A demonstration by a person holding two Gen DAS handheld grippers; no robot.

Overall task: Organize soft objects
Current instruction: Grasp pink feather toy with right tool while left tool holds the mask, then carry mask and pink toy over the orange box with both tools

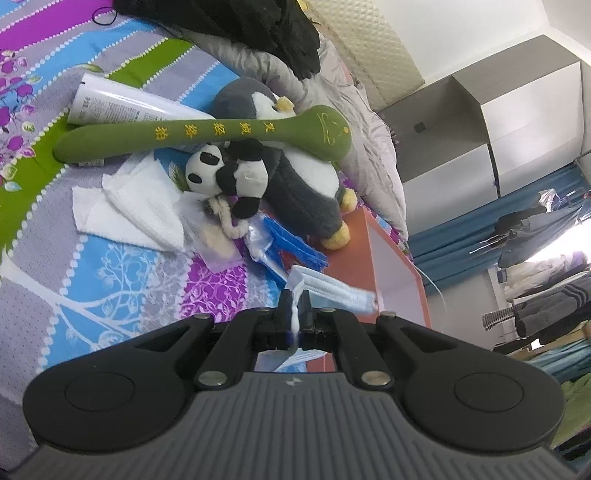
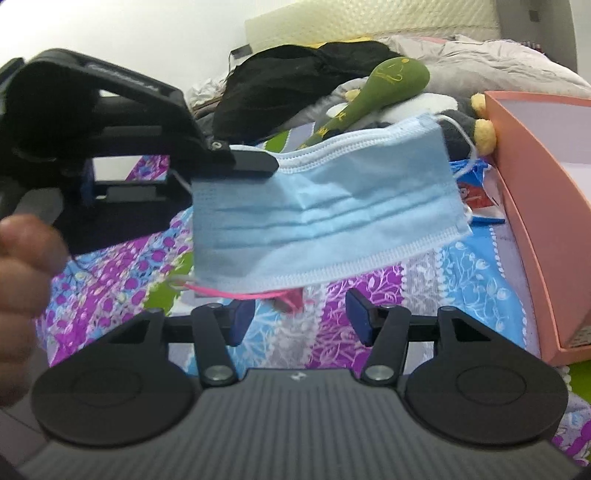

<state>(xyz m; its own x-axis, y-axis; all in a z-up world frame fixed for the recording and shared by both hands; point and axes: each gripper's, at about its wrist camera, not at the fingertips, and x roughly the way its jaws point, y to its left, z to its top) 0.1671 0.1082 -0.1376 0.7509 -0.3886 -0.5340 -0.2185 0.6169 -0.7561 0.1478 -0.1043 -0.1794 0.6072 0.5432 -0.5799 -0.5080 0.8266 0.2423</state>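
Observation:
My left gripper [image 1: 295, 297] is shut on the edge of a light blue face mask [image 1: 334, 291]. In the right wrist view the mask [image 2: 325, 214] hangs spread out from the left gripper [image 2: 264, 166], above the bed. My right gripper [image 2: 299, 314] stands open just below the mask's lower edge, its pads touching nothing. A pink string [image 2: 236, 294] dangles under the mask between the jaws. On the bed lie a panda plush [image 1: 221, 173], a grey penguin plush [image 1: 303, 192] and a long green plush stick [image 1: 207, 134].
An orange open box [image 1: 391, 266] [image 2: 532, 221] stands on the bed at the right. White folded cloths [image 1: 136, 203], a white tube [image 1: 122, 107], a blue packet [image 1: 291, 247] and a black garment [image 1: 258, 29] lie around the plush toys. A person's hand [image 2: 22, 277] shows at the left.

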